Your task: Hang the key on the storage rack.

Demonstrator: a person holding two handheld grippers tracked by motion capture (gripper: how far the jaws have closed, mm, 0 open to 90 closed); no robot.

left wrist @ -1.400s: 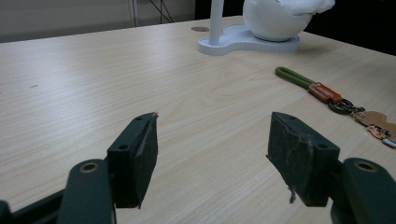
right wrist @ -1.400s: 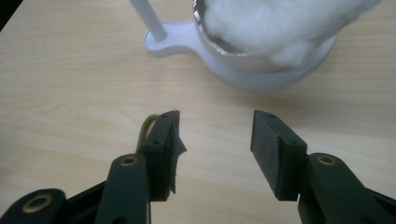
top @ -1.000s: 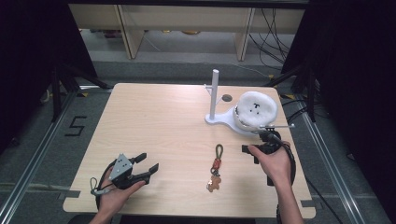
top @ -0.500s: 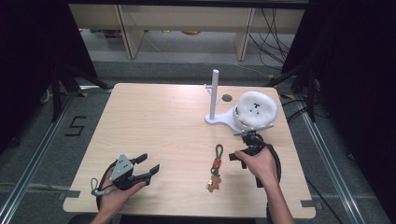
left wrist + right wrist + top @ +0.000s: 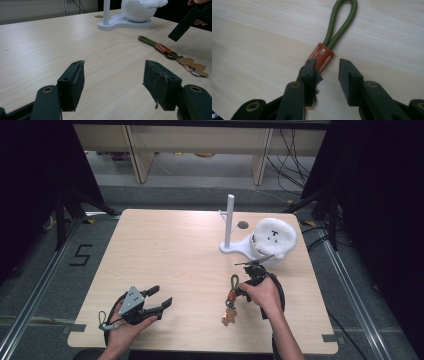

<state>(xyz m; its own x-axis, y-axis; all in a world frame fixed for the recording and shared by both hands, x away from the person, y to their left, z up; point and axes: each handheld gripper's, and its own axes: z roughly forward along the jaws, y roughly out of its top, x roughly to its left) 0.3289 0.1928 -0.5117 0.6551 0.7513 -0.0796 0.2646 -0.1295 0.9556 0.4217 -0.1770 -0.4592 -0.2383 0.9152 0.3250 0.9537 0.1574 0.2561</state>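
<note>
Keychain [image 5: 323,55]: an olive-green cord loop joined to an orange-brown leather tab, a dark ring and a tan flat charm, laid flat on the light wooden table [image 5: 165,250]. It is seen directly under and ahead of the right gripper [image 5: 327,72], whose jaws are parted to a moderate gap above the tab; the tab's lower end is just beside the left-hand jaw in the right gripper view, and nothing is clamped. Whether that jaw is touching the tab cannot be told. The cord loop is stretched away beyond the jaw tips. In the high view the right gripper [image 5: 252,270] is held over the keychain [image 5: 231,295] by a hand [image 5: 262,292].

The left gripper [image 5: 113,80] is held low over bare table with its jaws spread wide and empty, well apart from the keychain [image 5: 172,53], which lies off to its front right. Farther beyond it a white stand [image 5: 231,227] with an upright post is seen, and a white rounded object [image 5: 274,237] rests on the stand's base.
</note>
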